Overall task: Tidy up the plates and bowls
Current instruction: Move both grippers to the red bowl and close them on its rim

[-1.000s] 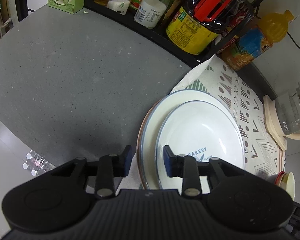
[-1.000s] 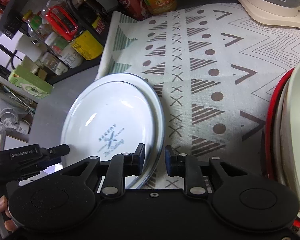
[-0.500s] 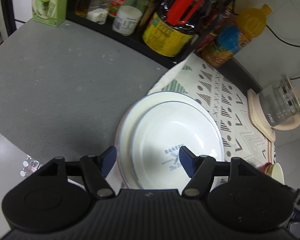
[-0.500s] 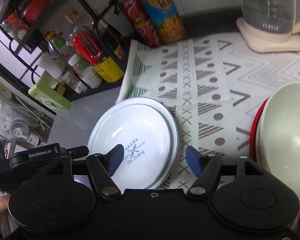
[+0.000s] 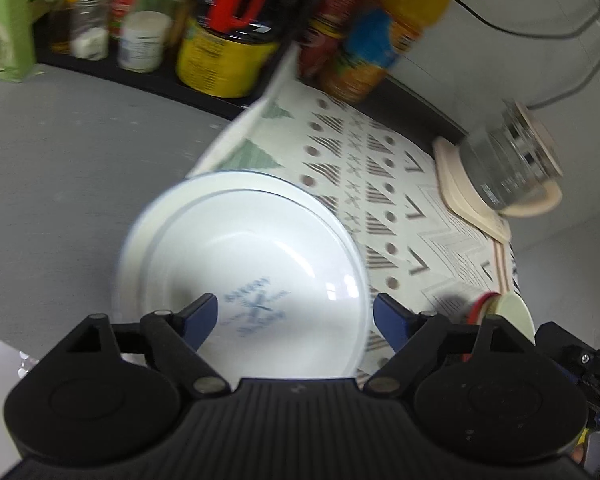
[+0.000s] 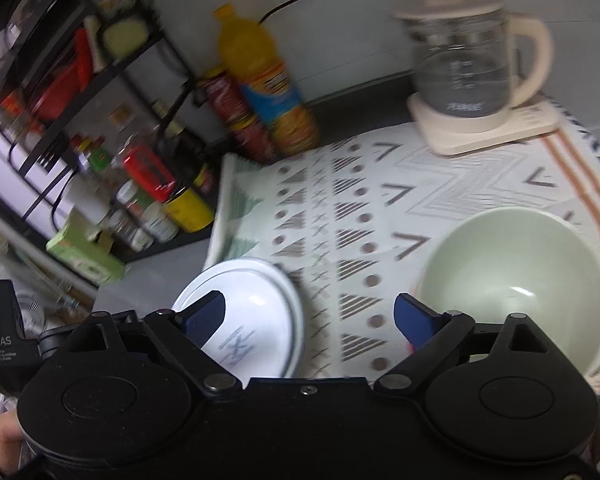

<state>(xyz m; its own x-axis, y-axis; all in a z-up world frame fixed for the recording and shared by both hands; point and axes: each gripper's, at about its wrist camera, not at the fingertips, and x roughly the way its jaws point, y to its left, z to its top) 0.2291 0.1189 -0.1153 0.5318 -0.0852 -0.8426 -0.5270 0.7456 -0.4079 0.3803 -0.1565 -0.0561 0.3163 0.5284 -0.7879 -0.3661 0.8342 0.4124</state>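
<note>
A white plate with blue bakery print [image 5: 259, 264] lies on top of a larger white plate [image 5: 147, 216] at the left edge of the patterned mat [image 5: 380, 200]. The stack also shows in the right wrist view [image 6: 251, 312]. A pale green bowl [image 6: 512, 280] sits on a red dish at the mat's right side; its rim shows in the left wrist view [image 5: 512, 312]. My left gripper [image 5: 295, 312] is open and empty above the plates. My right gripper [image 6: 310, 316] is open and empty above the mat, between plates and bowl.
A glass kettle on a cream base [image 6: 468, 88] stands at the back right. An orange juice bottle [image 6: 267, 88] and a red can [image 6: 235, 120] stand at the back. A black rack with jars and bottles [image 6: 147, 192] lines the left. Grey counter [image 5: 59, 168] lies left of the mat.
Both grippers have opened wide and pulled up and back from the plate stack. The top plate now lies free on the stack, and the bowl has come into the right wrist view.
</note>
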